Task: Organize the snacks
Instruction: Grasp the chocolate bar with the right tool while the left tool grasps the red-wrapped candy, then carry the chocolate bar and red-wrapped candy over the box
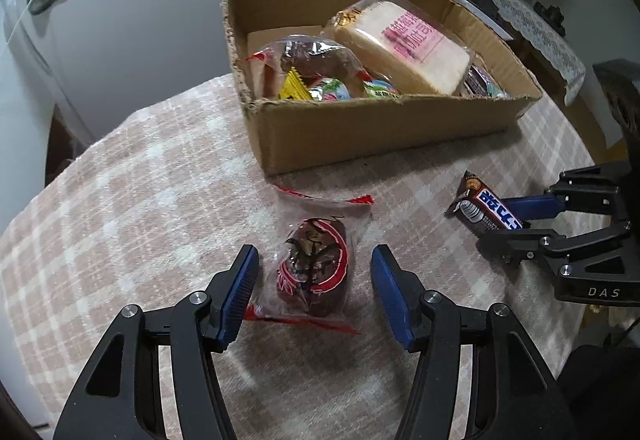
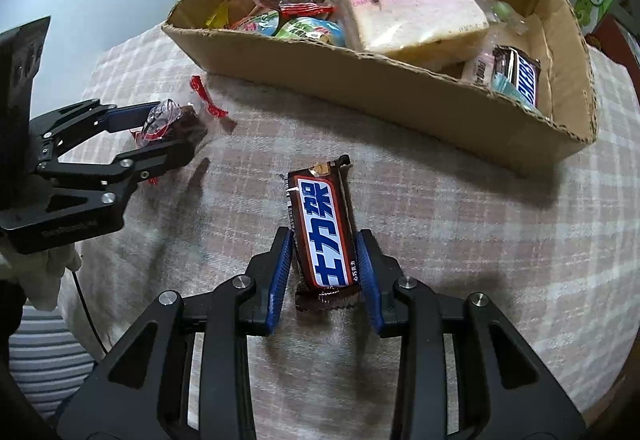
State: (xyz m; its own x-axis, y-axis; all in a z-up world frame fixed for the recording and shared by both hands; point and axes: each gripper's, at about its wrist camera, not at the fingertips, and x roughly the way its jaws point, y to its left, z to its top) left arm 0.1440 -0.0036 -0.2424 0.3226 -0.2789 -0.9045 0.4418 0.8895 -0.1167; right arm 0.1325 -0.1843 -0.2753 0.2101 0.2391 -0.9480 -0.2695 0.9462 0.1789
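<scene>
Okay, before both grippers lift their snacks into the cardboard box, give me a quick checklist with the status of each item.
1. Right gripper pads against the chocolate bar: ok.
2. Left gripper closed on the red-wrapped cake: not ok; it straddles the cake with gaps on both sides.
3. Bar lifted off the checked cloth: cannot tell.
4. Cardboard box open on top: ok.
5. Free room in the box: ok, bare floor shows near its far right corner.

- The left gripper [image 1: 312, 296] has a black frame, silver screws and blue ribbed pads.
- The right gripper [image 2: 323, 268] looks the same; its body carries the white letters "DAS".
</scene>
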